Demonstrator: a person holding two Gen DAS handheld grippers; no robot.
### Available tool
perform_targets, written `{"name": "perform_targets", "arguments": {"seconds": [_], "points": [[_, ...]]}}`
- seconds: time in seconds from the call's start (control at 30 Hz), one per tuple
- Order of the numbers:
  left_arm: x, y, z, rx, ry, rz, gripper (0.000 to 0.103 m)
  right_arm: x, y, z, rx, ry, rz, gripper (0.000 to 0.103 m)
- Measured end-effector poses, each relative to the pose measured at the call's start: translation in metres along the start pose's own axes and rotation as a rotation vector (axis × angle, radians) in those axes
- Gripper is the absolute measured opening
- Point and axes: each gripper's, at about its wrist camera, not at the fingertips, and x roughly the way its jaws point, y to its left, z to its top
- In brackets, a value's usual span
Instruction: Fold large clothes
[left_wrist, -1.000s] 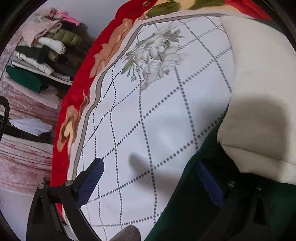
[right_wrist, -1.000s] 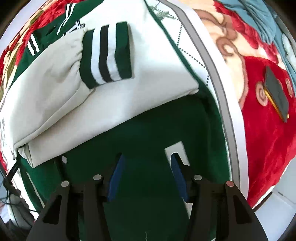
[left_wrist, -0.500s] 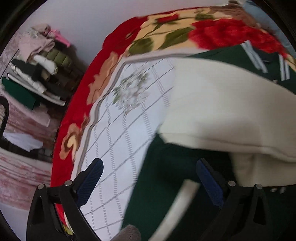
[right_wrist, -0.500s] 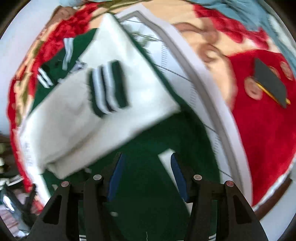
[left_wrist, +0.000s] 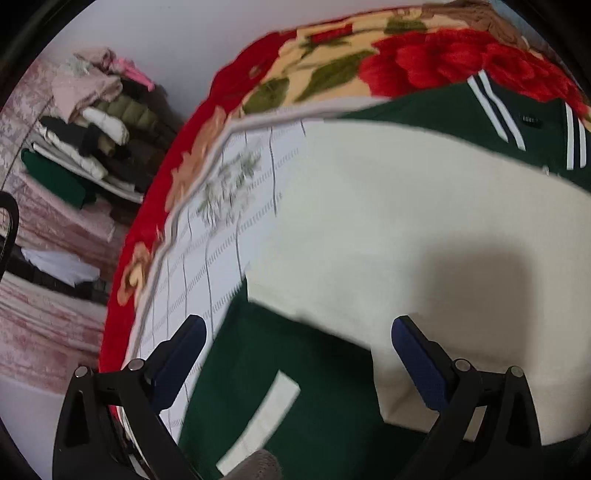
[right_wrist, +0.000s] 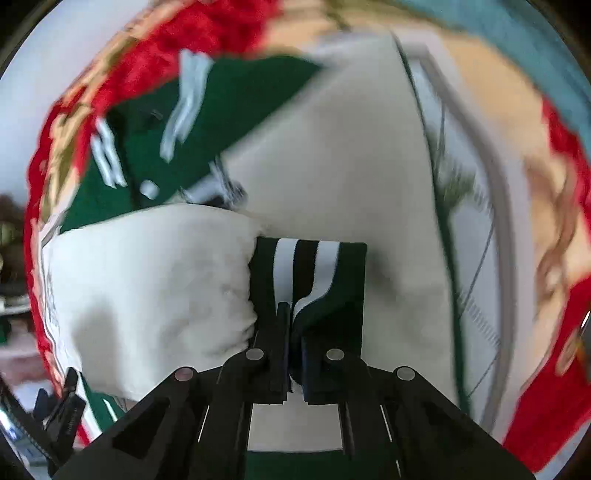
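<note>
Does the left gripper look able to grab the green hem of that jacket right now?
Probably yes. The left gripper is open and empty, and the green hem lies flat on the bed between its fingers with nothing over that part. The cream sleeve lies just beyond.

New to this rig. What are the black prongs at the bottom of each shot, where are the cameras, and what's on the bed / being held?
There is no robot arm here. A person holds one hand-held claw in each hand, and each claw carries a fisheye camera that looks forward along its two fingers. That is why black prongs with blue pads fill the bottom of both pictures.

Left wrist view: the left claw is open and holds nothing, above a green and cream jacket. The jacket lies on a white quilt with dotted lines, over a red flowered blanket. A pile of clothes sits off to the side.

Right wrist view: the right claw is shut on the jacket's striped green cuff, at the end of a cream sleeve.

The motion blur suggests both claws are moving.
</note>
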Motion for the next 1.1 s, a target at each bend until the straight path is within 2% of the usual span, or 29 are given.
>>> {"name": "perform_targets", "arguments": {"seconds": [0.07, 0.17, 0.23, 0.27, 0.33, 0.37, 0.43, 0.5, 0.57, 0.63, 0.73, 0.8, 0.83, 0.87, 0.93, 1.1], "points": [[0.001, 0.003, -0.008, -0.022, 0.036, 0.015, 0.103, -0.02, -0.004, 0.008, -0.031, -0.056, -0.019, 0.005], [0.008, 0.001, -0.019, -0.041, 0.09, 0.029, 0.103, -0.035, -0.022, 0.023, -0.028, -0.049, -0.009, 0.005], [0.021, -0.006, -0.02, -0.041, 0.117, 0.048, 0.103, -0.019, -0.02, 0.033, -0.056, 0.01, 0.01, 0.007], [0.028, -0.01, -0.019, -0.043, 0.118, 0.067, 0.103, 0.005, -0.01, 0.037, -0.063, 0.051, 0.024, 0.01], [0.051, -0.012, -0.011, -0.063, 0.124, 0.128, 0.103, 0.028, -0.012, 0.034, -0.05, 0.101, 0.062, 0.012], [0.06, -0.009, -0.007, -0.085, 0.128, 0.136, 0.103, 0.029, -0.018, 0.033, -0.048, 0.099, 0.064, 0.022], [0.075, -0.002, 0.001, -0.122, 0.142, 0.146, 0.103, 0.033, -0.026, 0.028, -0.048, 0.089, 0.043, 0.036], [0.084, 0.006, 0.009, -0.155, 0.145, 0.113, 0.103, 0.042, -0.033, 0.025, -0.026, 0.093, 0.08, 0.036], [0.084, 0.007, 0.014, -0.146, 0.141, 0.103, 0.103, 0.038, -0.039, 0.022, 0.01, 0.084, 0.121, 0.036], [0.076, 0.006, 0.012, -0.123, 0.132, 0.086, 0.103, 0.03, -0.041, 0.016, 0.033, 0.061, 0.126, 0.037], [0.052, 0.009, -0.001, -0.081, 0.124, 0.016, 0.103, 0.005, -0.046, 0.001, 0.059, 0.032, 0.111, 0.037], [0.029, 0.011, -0.013, -0.056, 0.106, -0.03, 0.103, -0.018, -0.057, -0.018, 0.071, 0.031, 0.102, 0.037], [0.013, 0.012, -0.023, -0.035, 0.092, -0.051, 0.103, -0.027, -0.063, -0.03, 0.072, 0.038, 0.087, 0.04], [0.002, 0.012, -0.03, -0.019, 0.08, -0.061, 0.103, -0.039, -0.073, -0.042, 0.071, 0.05, 0.07, 0.048], [-0.016, 0.009, -0.045, 0.018, 0.063, -0.068, 0.103, -0.055, -0.094, -0.07, 0.074, 0.096, 0.025, 0.056], [-0.039, -0.01, -0.087, 0.105, 0.073, -0.065, 0.103, -0.046, -0.134, -0.125, 0.115, 0.215, -0.035, 0.052]]}}
